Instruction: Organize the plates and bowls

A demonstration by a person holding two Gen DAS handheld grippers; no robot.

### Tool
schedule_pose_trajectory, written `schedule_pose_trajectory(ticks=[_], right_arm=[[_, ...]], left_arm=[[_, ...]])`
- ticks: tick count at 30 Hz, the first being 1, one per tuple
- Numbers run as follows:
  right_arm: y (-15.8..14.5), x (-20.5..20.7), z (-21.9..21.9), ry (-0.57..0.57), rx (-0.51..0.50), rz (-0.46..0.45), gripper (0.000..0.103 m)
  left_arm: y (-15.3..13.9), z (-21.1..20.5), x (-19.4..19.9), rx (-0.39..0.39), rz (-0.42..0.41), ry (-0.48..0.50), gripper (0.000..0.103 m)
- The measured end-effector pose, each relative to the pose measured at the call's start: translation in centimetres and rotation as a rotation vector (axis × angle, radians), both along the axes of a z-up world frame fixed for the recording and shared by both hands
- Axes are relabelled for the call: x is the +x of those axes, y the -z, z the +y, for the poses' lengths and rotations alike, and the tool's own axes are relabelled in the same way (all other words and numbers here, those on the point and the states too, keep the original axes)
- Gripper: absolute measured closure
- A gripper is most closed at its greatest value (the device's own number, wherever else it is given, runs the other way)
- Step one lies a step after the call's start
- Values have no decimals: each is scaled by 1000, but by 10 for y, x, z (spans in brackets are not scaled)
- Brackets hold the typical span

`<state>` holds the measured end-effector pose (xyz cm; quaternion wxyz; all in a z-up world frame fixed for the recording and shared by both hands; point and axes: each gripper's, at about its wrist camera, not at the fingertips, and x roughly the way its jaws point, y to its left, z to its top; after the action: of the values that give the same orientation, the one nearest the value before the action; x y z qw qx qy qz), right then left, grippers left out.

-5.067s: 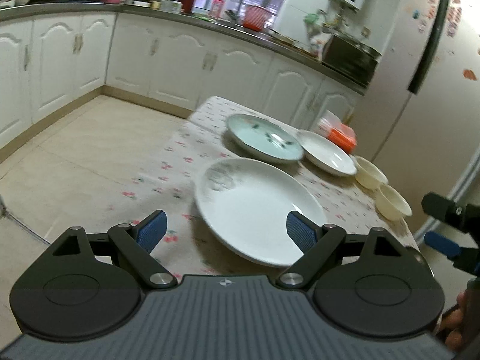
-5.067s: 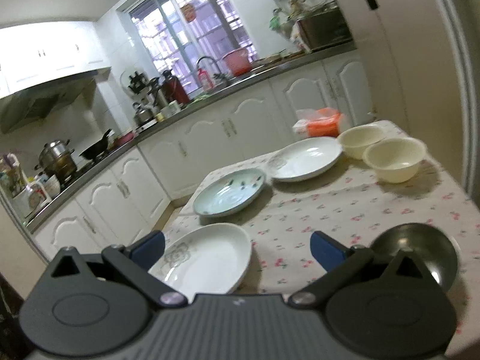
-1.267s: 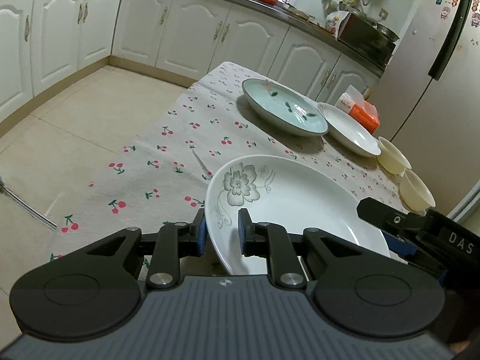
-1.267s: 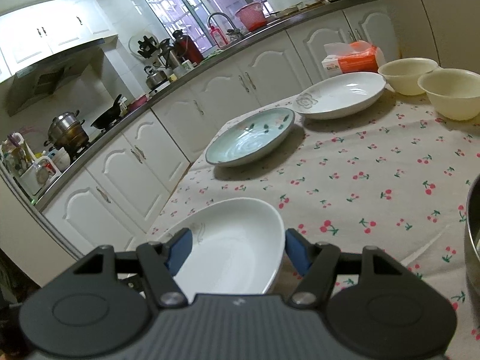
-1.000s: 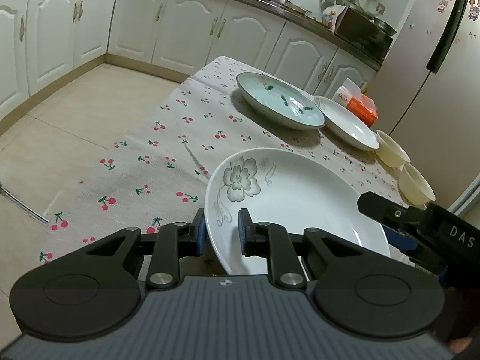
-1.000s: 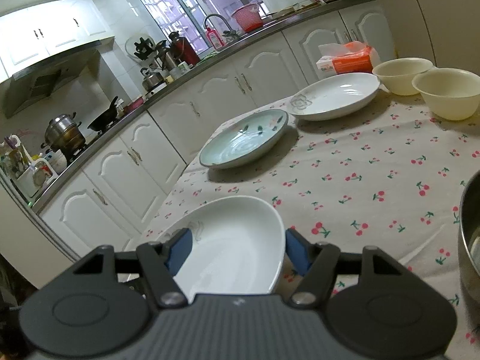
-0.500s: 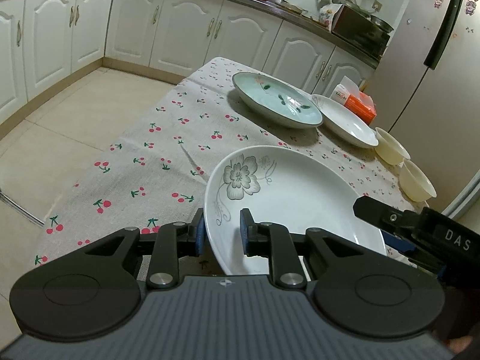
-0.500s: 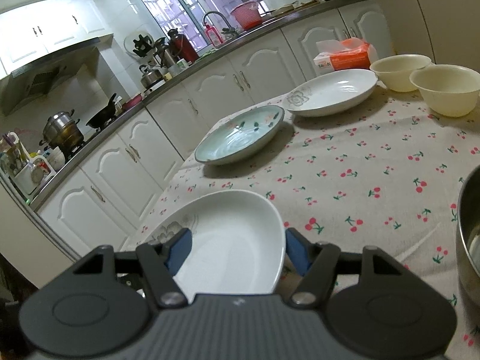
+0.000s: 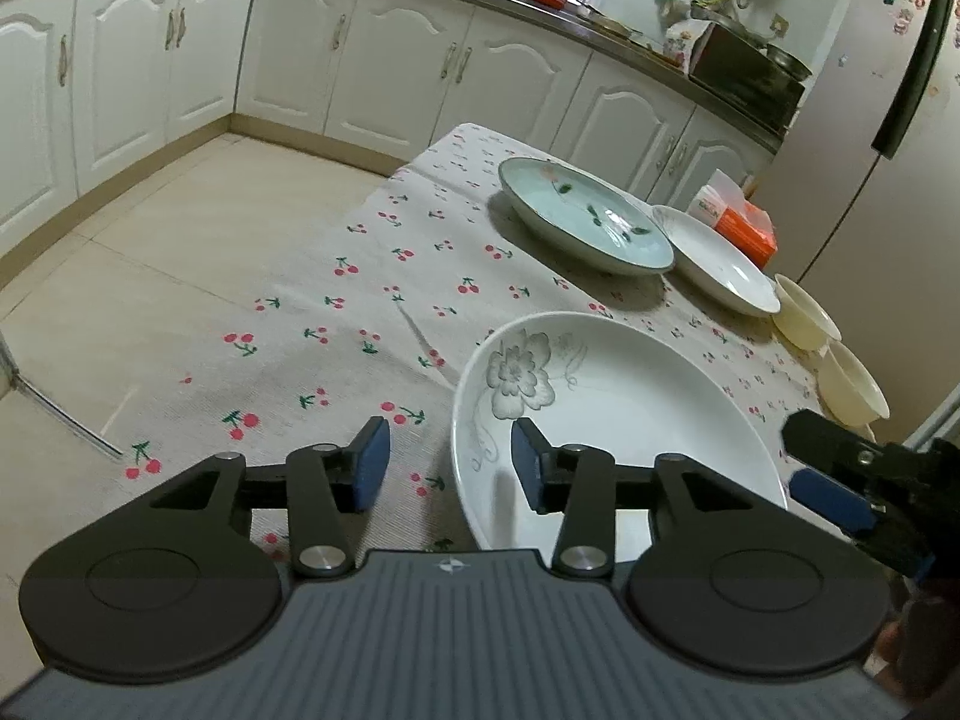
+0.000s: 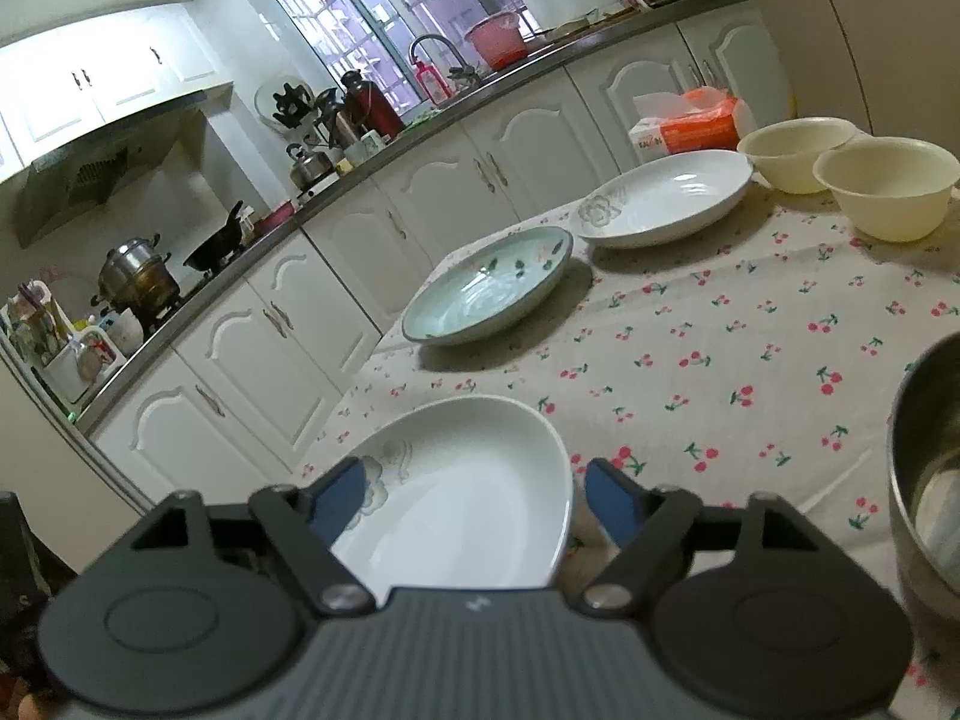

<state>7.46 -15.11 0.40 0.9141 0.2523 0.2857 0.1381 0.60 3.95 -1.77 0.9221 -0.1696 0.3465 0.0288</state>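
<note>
Your left gripper's (image 9: 443,466) body hides the near edge of the flowered white plate (image 9: 624,414), so you cannot see whether that rim sits flat on the cherry tablecloth (image 9: 360,324). Right of that plate, the right wrist picture's edge cuts off most of a steel bowl (image 10: 927,468). Beyond the plate, the orange tissue pack's (image 9: 741,222) print is too small to read. Right of the plate in the left wrist view, your right gripper (image 9: 852,483) is half out of frame.
</note>
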Motion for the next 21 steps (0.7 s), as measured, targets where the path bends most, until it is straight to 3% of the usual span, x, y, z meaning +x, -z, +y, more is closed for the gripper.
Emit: schedule_pose_trajectory(ticks=[5,9,12,21], right_arm=[[-7,-6,-8,10,10,-7,12],[-13,-10,-16,24,16,-9,10],[-20,-13,-25,42,18,-14,3],[-45,-27,-72,133,24,-75,3]], left_arm=[[-10,-1,-1,7,-21,-2,32],[-23,-5,-2,20,-50,8,8],[-34,-12,-2,39,-76,36,3],[-53,-53,8,52,-113,139,3]])
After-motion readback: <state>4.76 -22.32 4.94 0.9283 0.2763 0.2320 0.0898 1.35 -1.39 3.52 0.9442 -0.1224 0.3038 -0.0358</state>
